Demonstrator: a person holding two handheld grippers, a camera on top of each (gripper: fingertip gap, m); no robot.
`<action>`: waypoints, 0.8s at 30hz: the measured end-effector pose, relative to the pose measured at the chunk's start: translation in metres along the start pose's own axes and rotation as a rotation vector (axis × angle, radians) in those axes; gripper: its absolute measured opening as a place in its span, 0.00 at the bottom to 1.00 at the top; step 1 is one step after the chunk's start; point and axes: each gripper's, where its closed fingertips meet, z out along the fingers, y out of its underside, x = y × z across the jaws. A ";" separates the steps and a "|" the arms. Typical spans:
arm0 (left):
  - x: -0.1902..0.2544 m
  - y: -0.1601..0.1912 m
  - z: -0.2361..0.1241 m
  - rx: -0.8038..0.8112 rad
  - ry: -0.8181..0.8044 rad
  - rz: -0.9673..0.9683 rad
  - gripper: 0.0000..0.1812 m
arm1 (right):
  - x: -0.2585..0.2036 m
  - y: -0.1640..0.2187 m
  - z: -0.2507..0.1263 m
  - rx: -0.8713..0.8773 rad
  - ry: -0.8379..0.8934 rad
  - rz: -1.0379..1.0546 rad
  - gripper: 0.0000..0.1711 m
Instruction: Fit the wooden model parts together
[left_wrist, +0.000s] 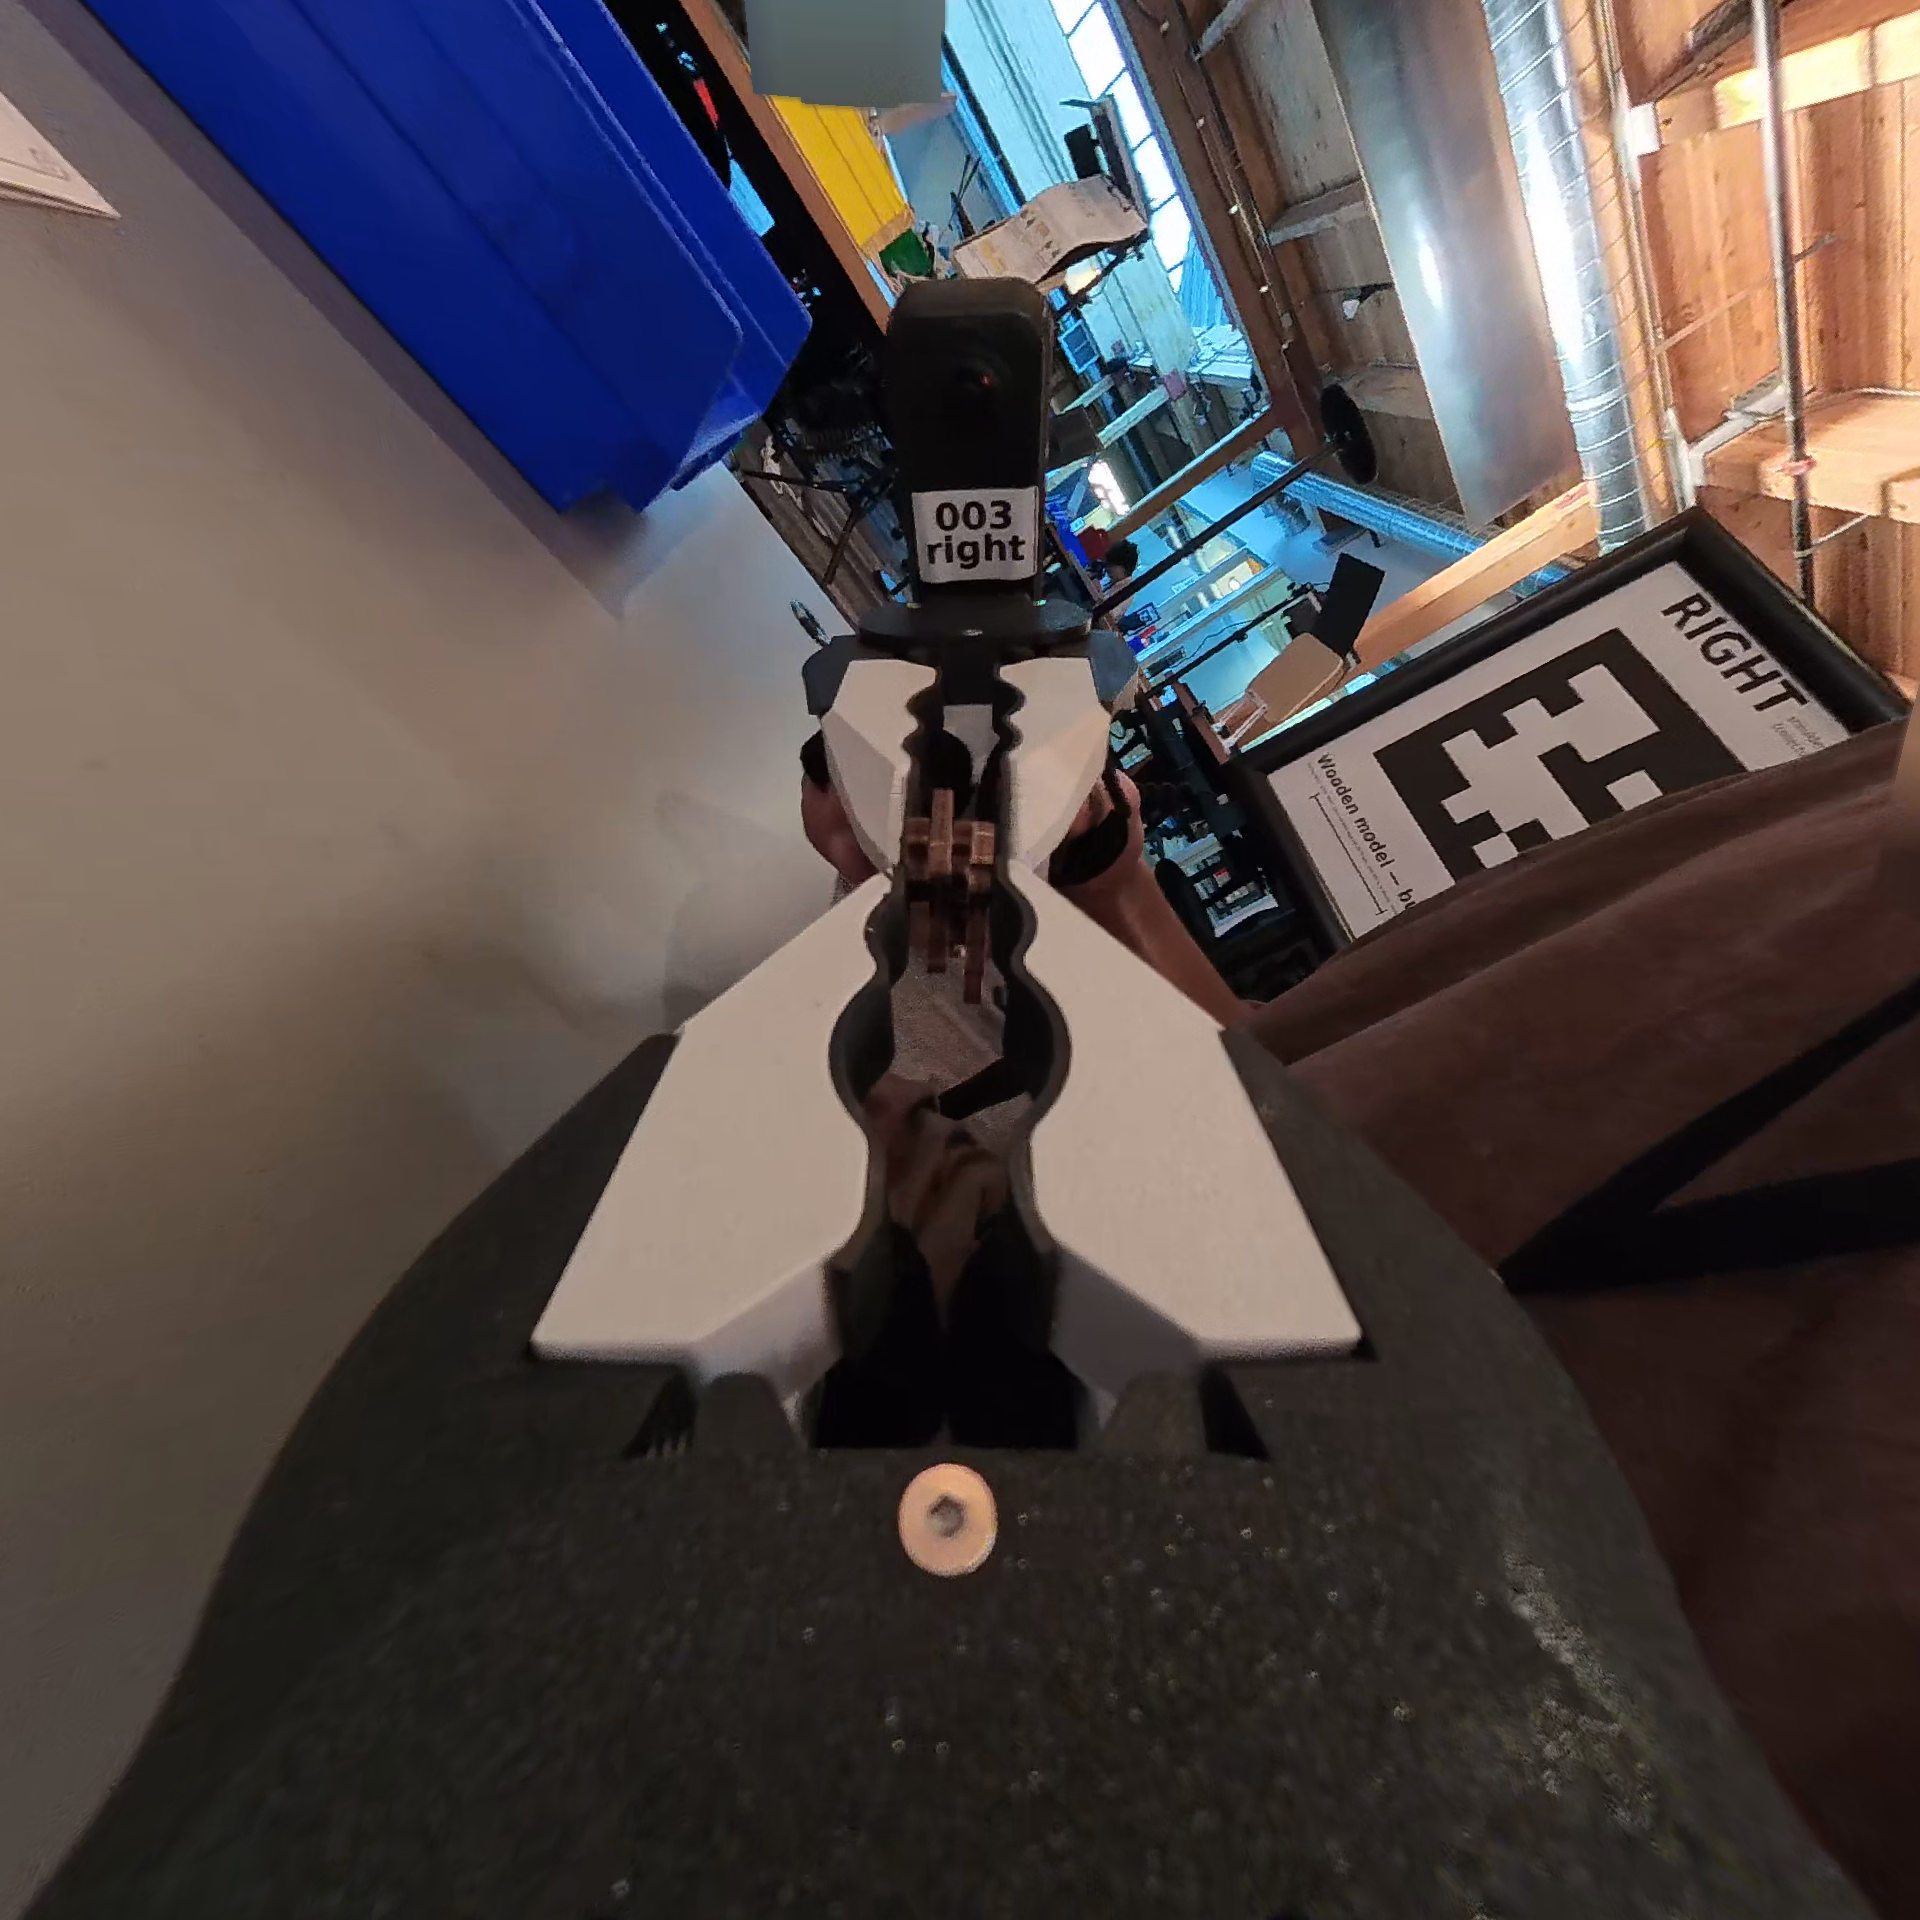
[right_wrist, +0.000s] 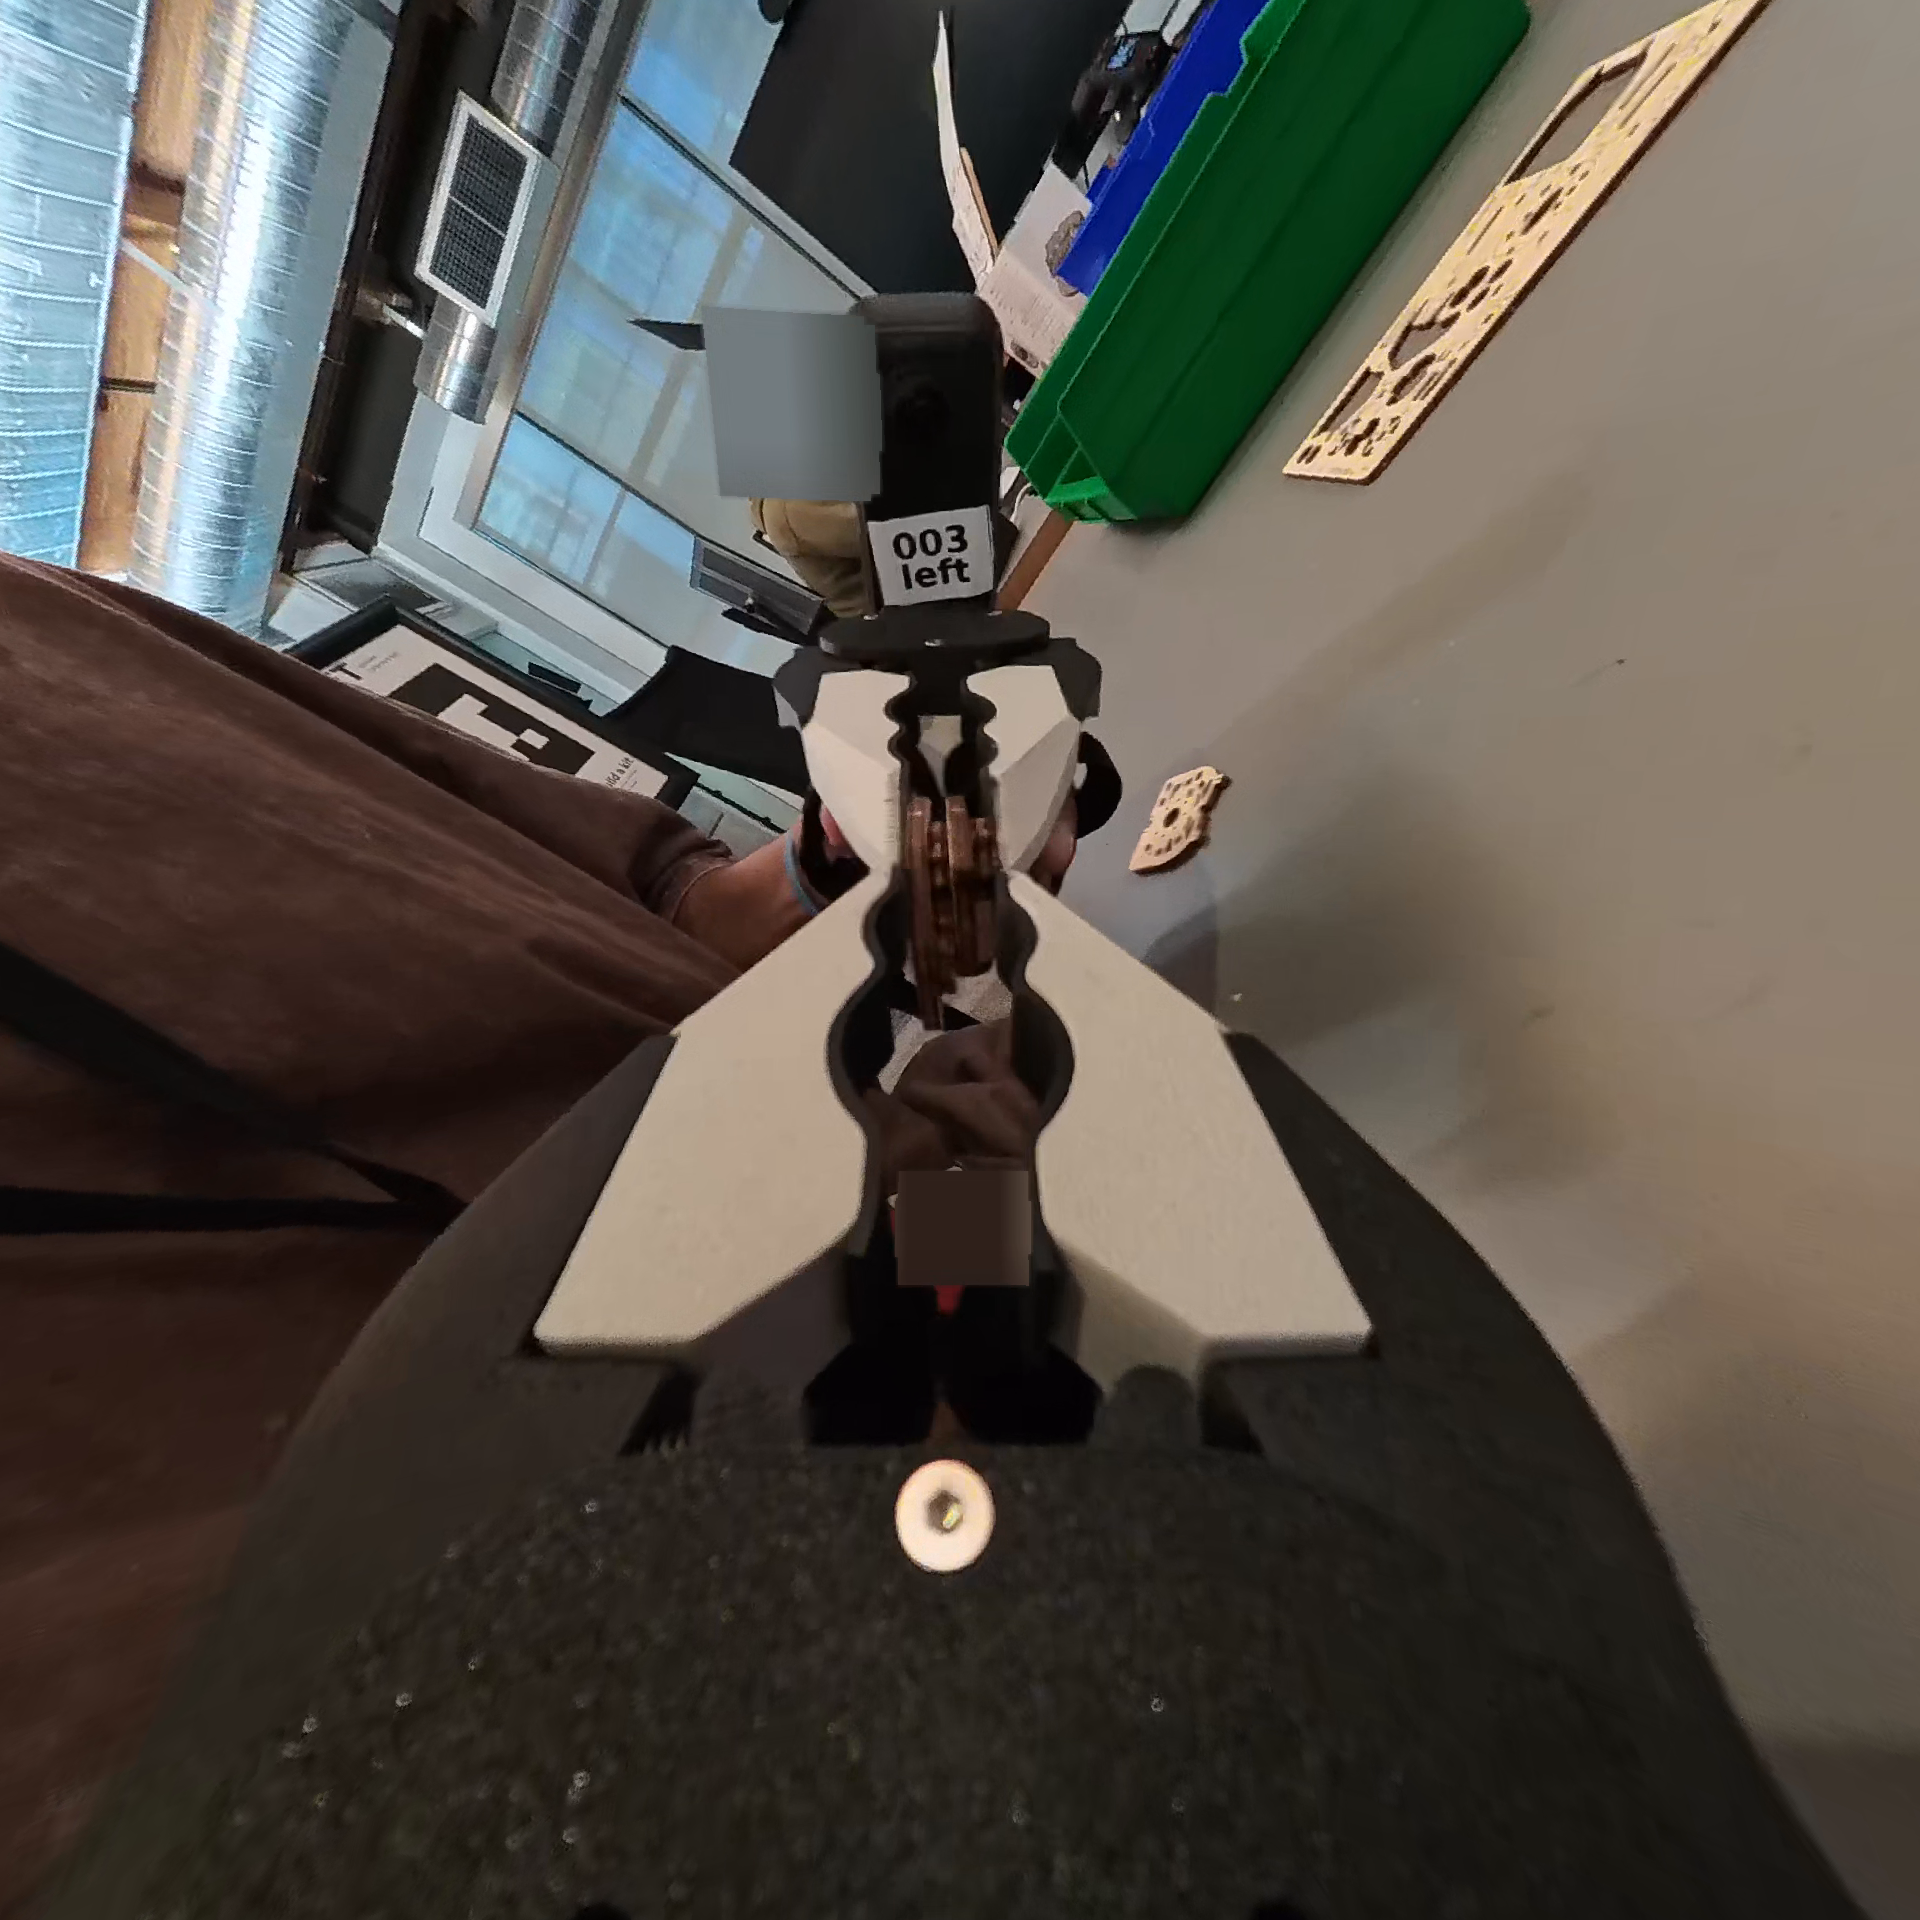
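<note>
**Two tongs meet tip to tip on a small wooden model**

The left tongs (left_wrist: 948, 894) and the right tongs (right_wrist: 943, 894) point at each other, tips almost touching, raised above the grey table (right_wrist: 1558, 831). Between them sits the wooden model (left_wrist: 948, 883), a small brown assembly of thin laser-cut pieces. In the left wrist view the white fingers (left_wrist: 748, 1143) of the left tongs are drawn close together around the near end of the model, and the right tongs opposite are clenched on its far end. In the right wrist view the model (right_wrist: 945, 883) shows as round toothed discs side by side, pinched between both pairs of tips.

On the table, well apart from the tongs, lie a loose wooden part (right_wrist: 1179, 819) and a wooden sheet (right_wrist: 1496, 249) with cut-out holes. A green bin (right_wrist: 1247, 291) stands beside the sheet, and a blue bin (left_wrist: 468, 229) rests at the table edge. A brown sleeve (right_wrist: 312, 883) fills the side of the right wrist view.
</note>
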 end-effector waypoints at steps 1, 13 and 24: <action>0.002 0.000 0.000 -0.002 0.011 -0.004 0.07 | -0.001 0.000 0.000 0.003 -0.010 0.005 0.09; 0.001 -0.003 -0.004 -0.008 -0.009 0.020 0.09 | 0.000 -0.001 0.002 0.004 0.081 -0.173 0.09; 0.011 -0.004 -0.007 -0.093 -0.048 0.247 0.07 | -0.012 -0.005 0.003 0.026 0.068 -0.278 0.09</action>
